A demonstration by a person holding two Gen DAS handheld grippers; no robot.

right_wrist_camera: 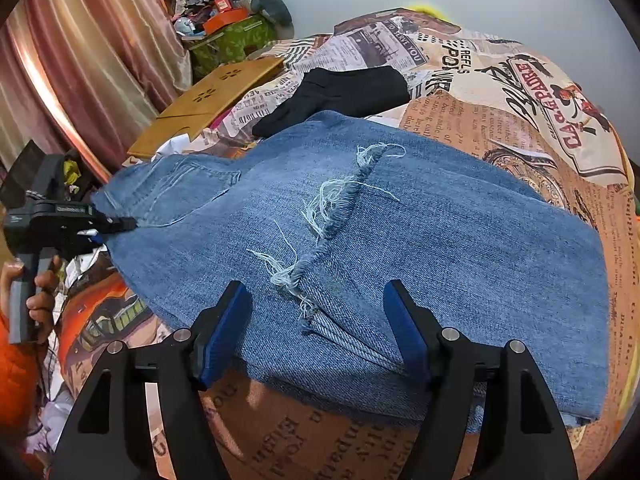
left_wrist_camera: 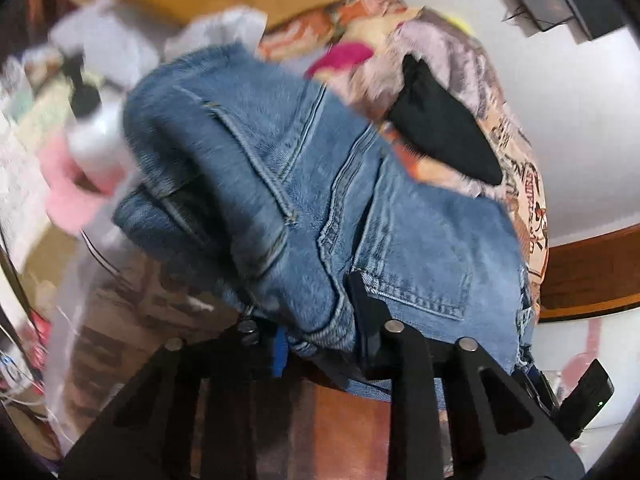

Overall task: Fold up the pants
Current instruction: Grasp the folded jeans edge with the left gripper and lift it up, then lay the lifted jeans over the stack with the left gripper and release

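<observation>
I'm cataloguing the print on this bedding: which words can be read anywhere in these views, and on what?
"TO SERVE YOU": newspaper-print bedspread, upside down.
"REFLS": same bedspread, upside down.
Red banner lettering on it: distorted, unreadable.
Fine newsprint columns: too small.
Label on left gripper: too small.
Jeans: none.

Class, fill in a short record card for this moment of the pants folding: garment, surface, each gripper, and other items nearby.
garment: blue jeans, folded over, frayed hem on top
surface: printed bedspread
left gripper: shut on the bunched pocket end of the jeans
right gripper: open, fingers astride the near edge of the jeans, not pinching
nearby: black cloth beyond the jeans; wooden lap tray at the bed's edge; white pump bottle, blurred
</observation>
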